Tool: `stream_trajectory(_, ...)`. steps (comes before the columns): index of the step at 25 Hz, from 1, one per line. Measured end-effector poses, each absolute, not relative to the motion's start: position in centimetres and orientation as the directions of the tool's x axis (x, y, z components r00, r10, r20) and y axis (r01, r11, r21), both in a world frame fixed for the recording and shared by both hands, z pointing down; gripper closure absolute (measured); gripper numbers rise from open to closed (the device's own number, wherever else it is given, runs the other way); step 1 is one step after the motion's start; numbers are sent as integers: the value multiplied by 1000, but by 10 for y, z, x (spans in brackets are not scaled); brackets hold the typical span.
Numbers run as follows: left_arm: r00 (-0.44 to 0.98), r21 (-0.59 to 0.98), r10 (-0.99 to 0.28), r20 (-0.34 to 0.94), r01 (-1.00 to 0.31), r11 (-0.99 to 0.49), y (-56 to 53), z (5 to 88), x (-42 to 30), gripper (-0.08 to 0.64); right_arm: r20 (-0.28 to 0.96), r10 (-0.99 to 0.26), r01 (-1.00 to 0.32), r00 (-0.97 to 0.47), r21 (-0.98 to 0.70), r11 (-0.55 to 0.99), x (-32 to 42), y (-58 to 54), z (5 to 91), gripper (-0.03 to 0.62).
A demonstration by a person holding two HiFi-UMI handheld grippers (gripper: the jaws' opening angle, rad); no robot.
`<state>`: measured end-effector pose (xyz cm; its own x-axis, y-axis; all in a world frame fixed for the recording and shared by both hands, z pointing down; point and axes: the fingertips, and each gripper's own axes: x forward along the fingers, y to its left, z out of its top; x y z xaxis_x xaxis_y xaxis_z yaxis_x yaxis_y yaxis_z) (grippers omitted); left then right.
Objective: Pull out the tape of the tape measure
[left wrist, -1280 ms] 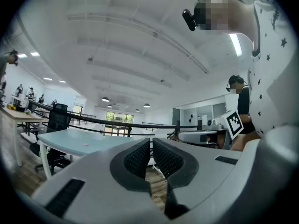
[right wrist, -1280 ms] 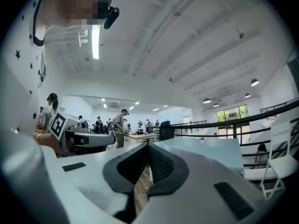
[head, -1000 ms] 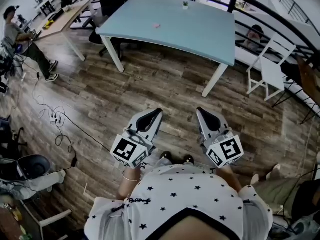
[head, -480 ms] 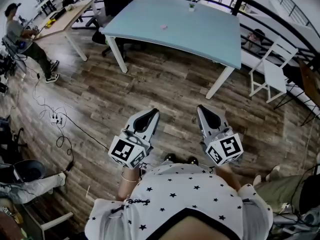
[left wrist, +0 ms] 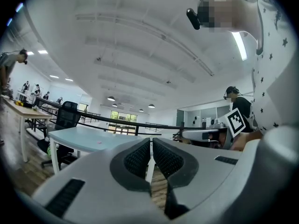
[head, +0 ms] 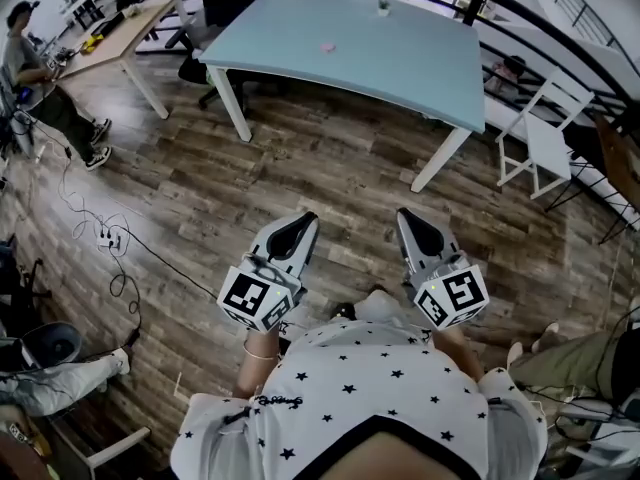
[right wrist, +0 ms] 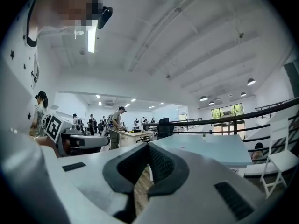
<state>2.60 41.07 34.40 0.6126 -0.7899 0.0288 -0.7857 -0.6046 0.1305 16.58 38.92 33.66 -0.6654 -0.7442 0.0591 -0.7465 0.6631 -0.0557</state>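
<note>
Left gripper (head: 303, 220) and right gripper (head: 405, 214) held level over a wooden floor (head: 330, 173)
Both pairs of jaws are closed with nothing gripped; a pale blue table (head: 400, 58) is seen ahead.

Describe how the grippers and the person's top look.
Both the left gripper and right gripper are pale grey, tapering shells with black ribbed pads. Each carries a white cube with black square markers. The person wears a white shirt with black stars.

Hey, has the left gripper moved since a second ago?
Yes, slightly. The left gripper, jaws shut and empty, has edged up the head view toward the blue table.
</note>
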Motion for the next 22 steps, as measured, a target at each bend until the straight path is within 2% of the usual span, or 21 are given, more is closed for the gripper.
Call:
stream_trajectory(6,609,133,-792,39,-789,-600,404,347,24,520,55,-734,-736,-677,-58,674,163,379,337,595)
stream_trajectory(22,495,141,-866,74,-865,-482,339,361,-15,520,27,-673,-672,-739,-94,735,139,282,346,595)
